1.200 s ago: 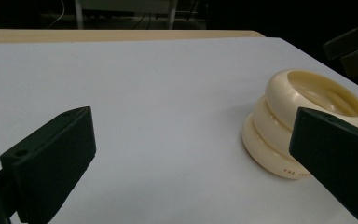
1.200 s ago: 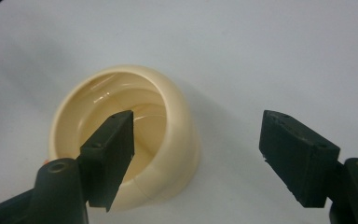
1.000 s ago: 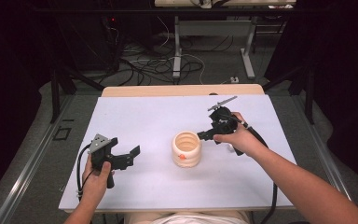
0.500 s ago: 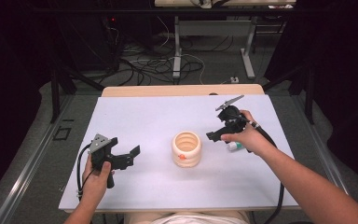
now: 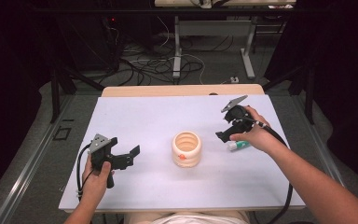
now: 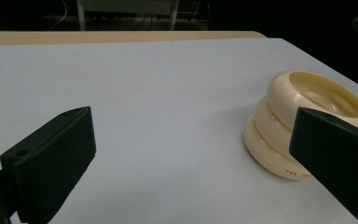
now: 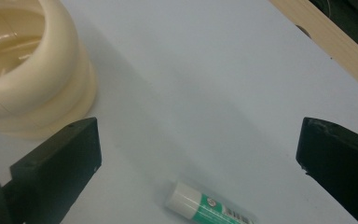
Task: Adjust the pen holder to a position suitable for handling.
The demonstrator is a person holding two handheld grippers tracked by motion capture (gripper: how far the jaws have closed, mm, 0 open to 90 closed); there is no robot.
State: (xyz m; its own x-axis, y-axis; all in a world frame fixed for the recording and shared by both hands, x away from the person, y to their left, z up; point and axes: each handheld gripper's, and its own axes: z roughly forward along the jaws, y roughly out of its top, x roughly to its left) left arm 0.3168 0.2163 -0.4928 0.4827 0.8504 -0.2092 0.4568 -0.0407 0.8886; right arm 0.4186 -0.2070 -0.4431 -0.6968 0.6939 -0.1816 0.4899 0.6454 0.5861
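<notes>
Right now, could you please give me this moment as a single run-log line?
left tool: open, empty | right tool: open above green tube | tube: lying on table | cream ridged cup: mid-table, upright

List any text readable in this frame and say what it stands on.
"THE" followed by letters cut off by the left claw's jaw: small red print low on the cream ringed container.
Green-and-white tube: a round emblem and a barcode-like strip, too blurred to read.
Orange spot on the container's front, high view: too small to read.
</notes>
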